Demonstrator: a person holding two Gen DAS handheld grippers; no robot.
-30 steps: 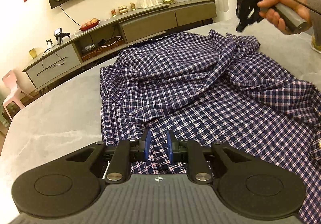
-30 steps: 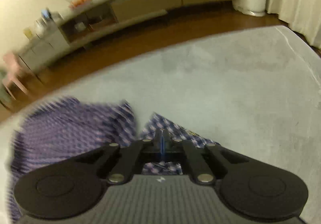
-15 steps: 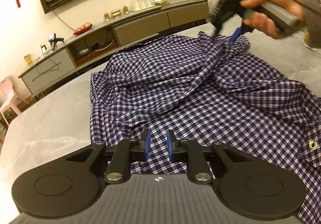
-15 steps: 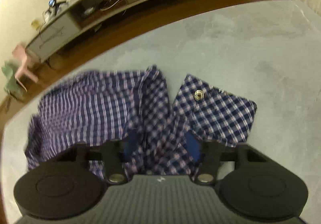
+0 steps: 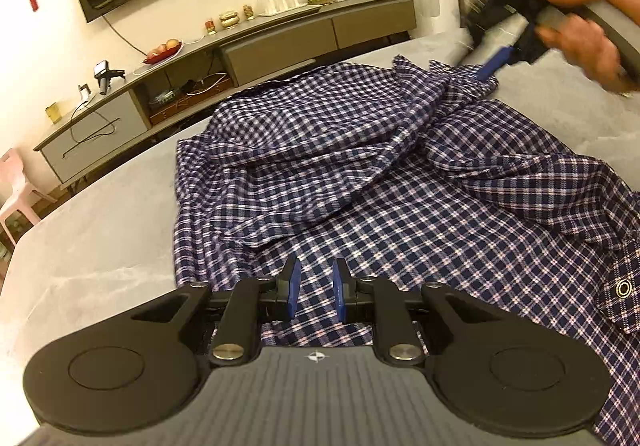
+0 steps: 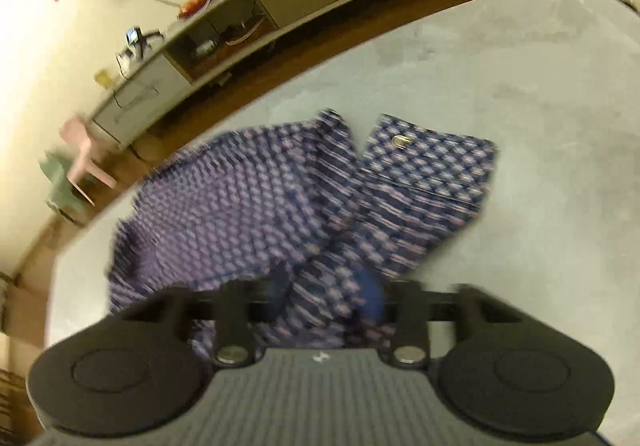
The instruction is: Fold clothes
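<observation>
A navy and white plaid shirt (image 5: pixel 360 174) lies rumpled and spread on a grey surface (image 5: pixel 100 246). My left gripper (image 5: pixel 315 288) hovers over the near hem, its blue pads a narrow gap apart with nothing pinched. In the left wrist view a hand holds my right gripper (image 5: pixel 492 62) at the shirt's far edge. In the blurred right wrist view my right gripper (image 6: pixel 325 288) hangs over a bunched sleeve of the shirt (image 6: pixel 240 214). Its jaws are opening, with cloth below them and none gripped. The cuff (image 6: pixel 432 162) with its metal snap lies flat just beyond.
A long low TV cabinet (image 5: pixel 280 42) with a fruit plate (image 5: pixel 164 48) and small items stands across the floor beyond the surface. A pink chair (image 5: pixel 16 182) stands at far left. Bare grey surface (image 6: pixel 520 66) stretches right of the shirt.
My right gripper went from shut to jaws apart and dropped from above the far corner down onto the shirt's sleeve. The left gripper kept its place and gap.
</observation>
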